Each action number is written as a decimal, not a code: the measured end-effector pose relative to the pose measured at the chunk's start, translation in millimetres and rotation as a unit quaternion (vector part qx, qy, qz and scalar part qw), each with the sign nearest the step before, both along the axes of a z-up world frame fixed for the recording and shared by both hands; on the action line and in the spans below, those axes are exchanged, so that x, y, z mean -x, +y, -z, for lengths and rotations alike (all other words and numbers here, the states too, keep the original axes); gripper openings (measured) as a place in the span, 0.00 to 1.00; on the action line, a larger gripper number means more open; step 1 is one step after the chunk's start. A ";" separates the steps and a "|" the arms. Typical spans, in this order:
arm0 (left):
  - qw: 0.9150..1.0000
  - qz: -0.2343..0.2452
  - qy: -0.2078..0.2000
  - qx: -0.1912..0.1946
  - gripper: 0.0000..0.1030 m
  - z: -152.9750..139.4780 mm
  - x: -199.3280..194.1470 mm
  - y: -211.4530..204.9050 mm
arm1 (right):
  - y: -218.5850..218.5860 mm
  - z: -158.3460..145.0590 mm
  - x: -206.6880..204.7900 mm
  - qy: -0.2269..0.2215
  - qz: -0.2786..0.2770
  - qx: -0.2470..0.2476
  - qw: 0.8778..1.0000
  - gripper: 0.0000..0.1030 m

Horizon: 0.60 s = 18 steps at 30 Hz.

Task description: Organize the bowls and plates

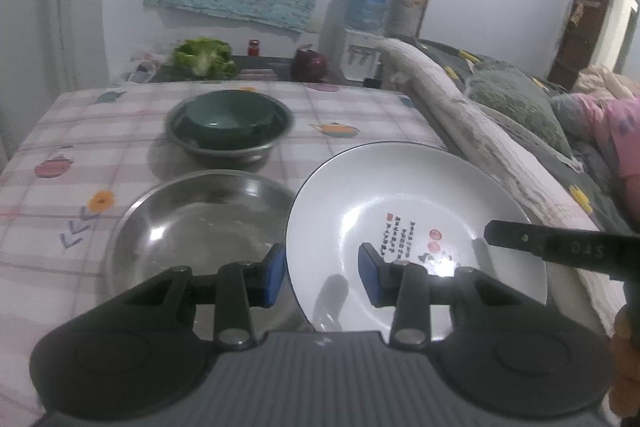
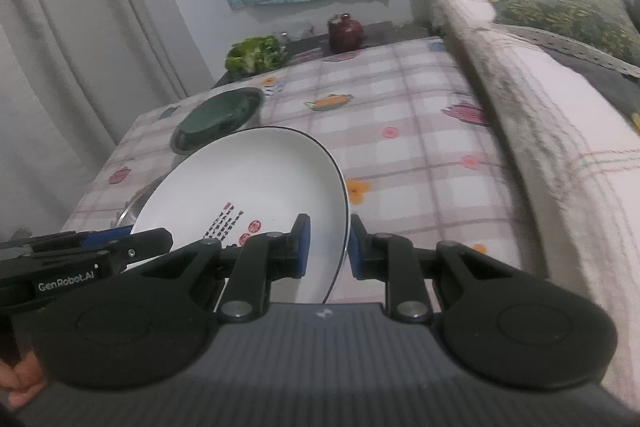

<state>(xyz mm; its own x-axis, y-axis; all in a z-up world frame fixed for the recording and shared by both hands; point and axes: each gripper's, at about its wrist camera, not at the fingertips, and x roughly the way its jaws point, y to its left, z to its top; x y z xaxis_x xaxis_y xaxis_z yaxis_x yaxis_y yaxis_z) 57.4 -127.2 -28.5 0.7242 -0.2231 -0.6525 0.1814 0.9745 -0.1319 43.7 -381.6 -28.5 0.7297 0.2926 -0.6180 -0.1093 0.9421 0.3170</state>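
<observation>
Gripping the white plate (image 1: 400,211) by opposite rims, left tool (image 1: 322,277) and right tool (image 2: 329,247) hold it beside the steel plate (image 1: 192,227) — uneven lifting could slip it.

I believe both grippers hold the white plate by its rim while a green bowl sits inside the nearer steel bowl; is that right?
Not quite: the green bowl sits inside the farther steel bowl, not the nearer steel bowl, which looks empty, as the left wrist view shows. The rest stands: the left gripper and right gripper both hold the white plate by its rim.
</observation>
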 end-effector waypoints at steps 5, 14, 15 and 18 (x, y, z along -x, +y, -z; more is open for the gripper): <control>1.000 -0.026 -0.002 0.003 0.39 -3.3 -2.9 31.0 | 32.0 -3.8 -12.9 -0.002 -0.023 -0.001 1.000 0.19; 0.998 -0.068 0.008 0.001 0.39 0.9 -14.9 90.8 | 96.2 1.7 -41.3 0.013 -0.063 -0.011 0.998 0.19; 0.997 -0.071 0.010 0.001 0.39 2.3 -16.6 96.0 | 102.7 3.2 -43.9 0.015 -0.066 -0.011 0.998 0.19; 0.997 -0.077 0.018 0.002 0.39 6.3 -20.7 109.3 | 119.2 8.0 -51.2 0.024 -0.073 -0.011 0.997 0.19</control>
<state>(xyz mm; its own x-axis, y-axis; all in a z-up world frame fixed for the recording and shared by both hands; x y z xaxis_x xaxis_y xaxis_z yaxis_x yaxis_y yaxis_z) 78.1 -17.9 -34.8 0.7267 -0.1134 -0.6776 0.0250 0.9900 -0.1389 94.9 -262.4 -36.4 0.6486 0.4064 -0.6435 -0.2283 0.9105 0.3449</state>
